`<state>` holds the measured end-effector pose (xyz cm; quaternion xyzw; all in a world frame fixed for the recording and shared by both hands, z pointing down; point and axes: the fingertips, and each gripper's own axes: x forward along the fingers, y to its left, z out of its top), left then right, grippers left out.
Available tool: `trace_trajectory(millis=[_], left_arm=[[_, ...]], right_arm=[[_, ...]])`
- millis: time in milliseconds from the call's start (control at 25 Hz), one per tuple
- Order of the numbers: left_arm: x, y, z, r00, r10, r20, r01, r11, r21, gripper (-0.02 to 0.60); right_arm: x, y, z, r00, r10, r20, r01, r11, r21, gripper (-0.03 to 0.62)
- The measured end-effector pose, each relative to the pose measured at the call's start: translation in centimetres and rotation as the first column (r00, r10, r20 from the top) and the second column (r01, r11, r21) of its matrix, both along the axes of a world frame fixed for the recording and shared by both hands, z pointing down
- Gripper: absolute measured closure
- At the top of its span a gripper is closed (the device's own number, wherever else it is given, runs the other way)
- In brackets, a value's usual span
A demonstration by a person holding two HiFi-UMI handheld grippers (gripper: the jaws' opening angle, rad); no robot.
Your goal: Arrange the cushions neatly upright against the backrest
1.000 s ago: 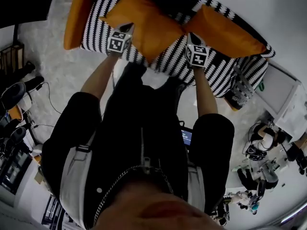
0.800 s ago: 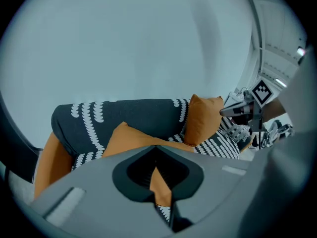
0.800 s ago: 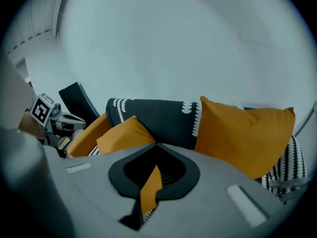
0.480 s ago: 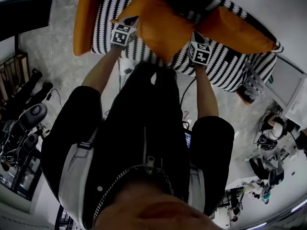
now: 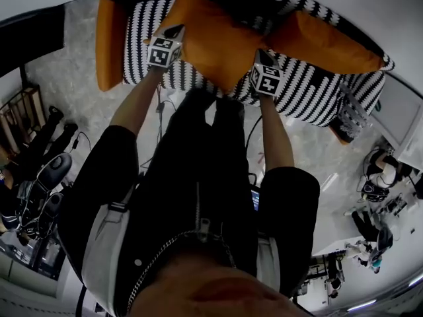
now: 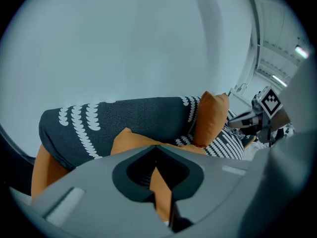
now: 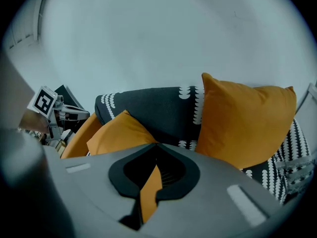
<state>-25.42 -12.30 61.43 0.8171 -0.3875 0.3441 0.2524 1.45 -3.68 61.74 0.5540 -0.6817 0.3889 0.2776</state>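
An orange cushion point(image 5: 211, 41) is held over the seat of a black-and-white patterned sofa point(image 5: 317, 94), between both grippers. My left gripper point(image 5: 173, 33) is shut on the cushion's left edge, and orange fabric point(image 6: 161, 195) shows pinched between its jaws. At the cushion's right edge my right gripper point(image 5: 259, 57) is shut too, with fabric point(image 7: 148, 192) in its jaws. A second orange cushion point(image 5: 327, 45) point(image 7: 242, 123) leans upright against the dark backrest point(image 7: 158, 108) at the right. A third orange cushion point(image 5: 109, 41) stands at the sofa's left end.
A pale carpet point(image 5: 66, 78) lies in front of the sofa. Cables and dark equipment point(image 5: 39, 170) crowd the floor at the left. A white unit point(image 5: 396, 111) and more gear point(image 5: 380, 190) stand at the right. The person's dark jacket fills the lower middle of the head view.
Both grippers have carried the held cushion up and toward the backrest. The head view has shifted, so the sofa sits higher in the picture.
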Motion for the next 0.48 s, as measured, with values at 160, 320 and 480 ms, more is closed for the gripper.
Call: trace_trajectory(millis=[160,320,480], left_arm=[[-0.3,-2.8,1.6,1.0,0.009,0.006,-0.009,1.0,-0.008,0.571],[-1.1,-5.8,2.5,1.0,0.016,0.025,-0.016,1.0,0.006,0.571],[-2.5,-7.9,4.2,0.998,0.024,0.058,-0.025,1.0,0.017,0.571]], right_arm=[[0.7,-1.6,3.0,0.998,0.062,-0.028,-0.063,0.998,-0.028,0.589],[1.1,-2.7,5.9,0.991,0.121,-0.047,-0.124,0.991,-0.052,0.589],[1.4,-2.5,9.3,0.979,0.194,-0.059,-0.199,0.975,-0.103,0.583]])
